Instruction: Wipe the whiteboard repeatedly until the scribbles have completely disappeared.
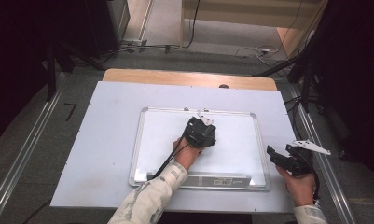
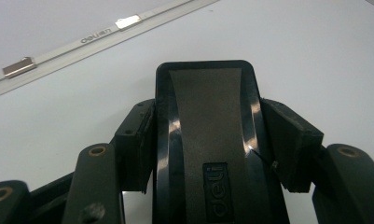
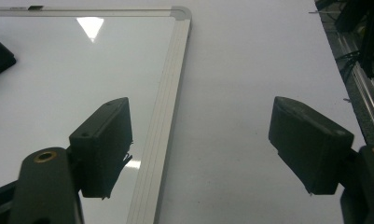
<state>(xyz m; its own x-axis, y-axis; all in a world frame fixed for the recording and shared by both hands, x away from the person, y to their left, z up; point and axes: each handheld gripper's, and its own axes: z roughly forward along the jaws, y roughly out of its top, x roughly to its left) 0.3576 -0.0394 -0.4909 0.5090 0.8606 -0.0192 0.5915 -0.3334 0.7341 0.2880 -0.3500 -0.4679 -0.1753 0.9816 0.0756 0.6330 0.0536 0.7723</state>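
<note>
High view shows the left gripper (image 1: 201,133) squeezing an eraser (image 2: 208,140) to wipe the whiteboard (image 1: 240,140), while the right gripper (image 1: 287,161) waits open.

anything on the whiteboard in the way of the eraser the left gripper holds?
Nothing visible. The left gripper is shut on the black eraser, on the whiteboard; the surface around it is bare out to the frame. The right gripper is off its right edge.
</note>
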